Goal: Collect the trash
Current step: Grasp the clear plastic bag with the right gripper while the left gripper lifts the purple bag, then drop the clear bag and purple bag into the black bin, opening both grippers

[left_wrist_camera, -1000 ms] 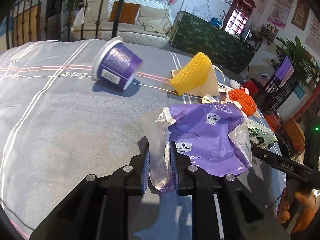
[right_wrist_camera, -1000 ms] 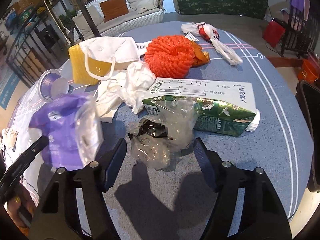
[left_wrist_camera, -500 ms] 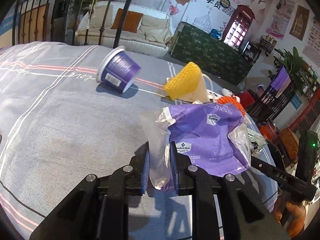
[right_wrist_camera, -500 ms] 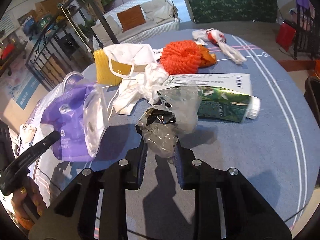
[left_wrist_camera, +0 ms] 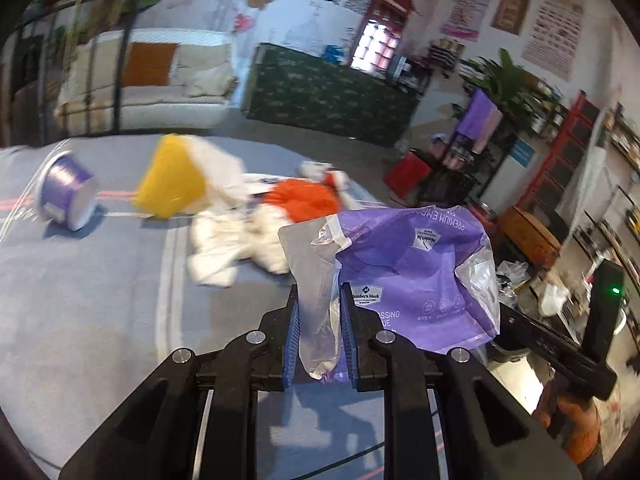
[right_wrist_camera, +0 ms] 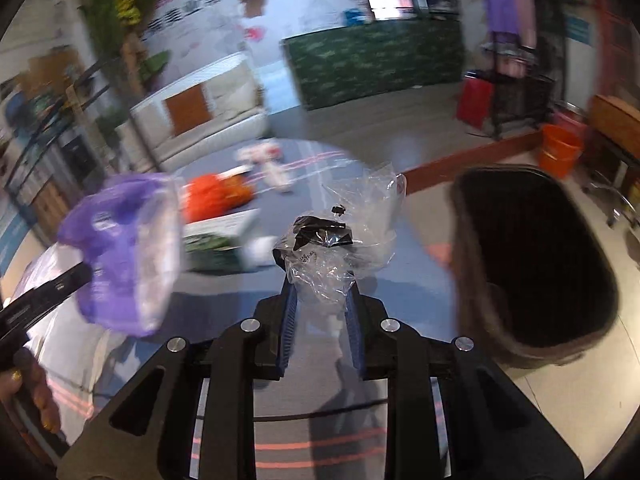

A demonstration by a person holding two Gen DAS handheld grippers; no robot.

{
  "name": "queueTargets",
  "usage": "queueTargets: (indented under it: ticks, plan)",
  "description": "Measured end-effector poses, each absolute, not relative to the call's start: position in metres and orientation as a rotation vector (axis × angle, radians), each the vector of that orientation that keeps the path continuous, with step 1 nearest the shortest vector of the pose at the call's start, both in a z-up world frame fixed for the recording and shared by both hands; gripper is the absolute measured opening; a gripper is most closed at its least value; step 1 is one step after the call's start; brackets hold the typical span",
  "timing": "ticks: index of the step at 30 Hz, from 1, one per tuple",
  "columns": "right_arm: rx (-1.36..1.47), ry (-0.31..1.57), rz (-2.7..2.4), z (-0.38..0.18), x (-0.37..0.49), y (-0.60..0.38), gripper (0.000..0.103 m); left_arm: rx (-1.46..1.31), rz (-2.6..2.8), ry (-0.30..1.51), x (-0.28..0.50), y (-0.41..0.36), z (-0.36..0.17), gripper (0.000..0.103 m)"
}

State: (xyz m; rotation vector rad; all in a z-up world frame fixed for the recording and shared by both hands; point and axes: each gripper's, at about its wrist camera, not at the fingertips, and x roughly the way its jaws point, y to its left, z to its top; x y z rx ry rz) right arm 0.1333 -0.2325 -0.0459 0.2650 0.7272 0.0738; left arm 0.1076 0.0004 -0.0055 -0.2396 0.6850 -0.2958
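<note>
Left wrist view: left hand-held gripper (left_wrist_camera: pixel 319 334) clenched on the clear tail of a purple plastic bag (left_wrist_camera: pixel 416 276), bag lifted clear of the table (left_wrist_camera: pixel 88 312) and bulging to the right of the pads.
Ahead of left hand-held gripper: crumpled white tissue (left_wrist_camera: pixel 232 248) just beyond the tips; orange mesh (left_wrist_camera: pixel 304 198) farther on; yellow foam net (left_wrist_camera: pixel 172 188) with a white mask against it, ahead and left; purple cup (left_wrist_camera: pixel 64 192) lying on its side, far left.
Right of left hand-held gripper: black body of the other tool with a green light, an orange-gloved hand (left_wrist_camera: pixel 576 432) below it.
Right wrist view: right hand-held gripper (right_wrist_camera: pixel 322 320) clamped on a crumpled clear wrapper (right_wrist_camera: pixel 344 232) with a black scrap inside; jaws have just been closing, wrapper pinched between the blue pads and raised off the table.
Right of right hand-held gripper: dark open bin (right_wrist_camera: pixel 536 264) standing beside the table edge.
Left of right hand-held gripper: purple bag again, blurred, hanging from the left tool; green carton (right_wrist_camera: pixel 216 240) on the table behind it.
Ahead of right hand-held gripper: orange mesh and small white scraps, too blurred to tell apart.
</note>
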Motion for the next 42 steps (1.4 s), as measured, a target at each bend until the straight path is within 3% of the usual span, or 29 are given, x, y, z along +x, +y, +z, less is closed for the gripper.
queueTargets:
  ticks: [12,15,18,23,28,42]
  plan:
    - [0.298,0.828,-0.231,-0.107,0.167,-0.365,0.025,-0.137,-0.502,0.729,0.152,-0.113,-0.015,0.019]
    - [0.331,0.845,-0.257,-0.120,0.173,-0.379,0.038,-0.103,-0.523,0.736,0.159,-0.132,-0.016,0.019]
    - [0.324,0.837,-0.290,-0.123,0.166,-0.384,0.060,-0.064,-0.534,0.740,0.161,-0.148,-0.016,0.019]
    - [0.283,0.735,-0.377,-0.100,0.138,-0.389,0.061,-0.031,-0.551,0.768,0.171,-0.175,-0.018,0.019]
    - [0.287,0.665,-0.464,-0.082,0.104,-0.407,0.068,0.021,-0.585,0.779,0.182,-0.213,-0.018,0.020]
    - [0.372,0.679,-0.560,-0.074,0.055,-0.446,0.069,0.170,-0.647,0.876,0.210,-0.331,-0.041,0.020]
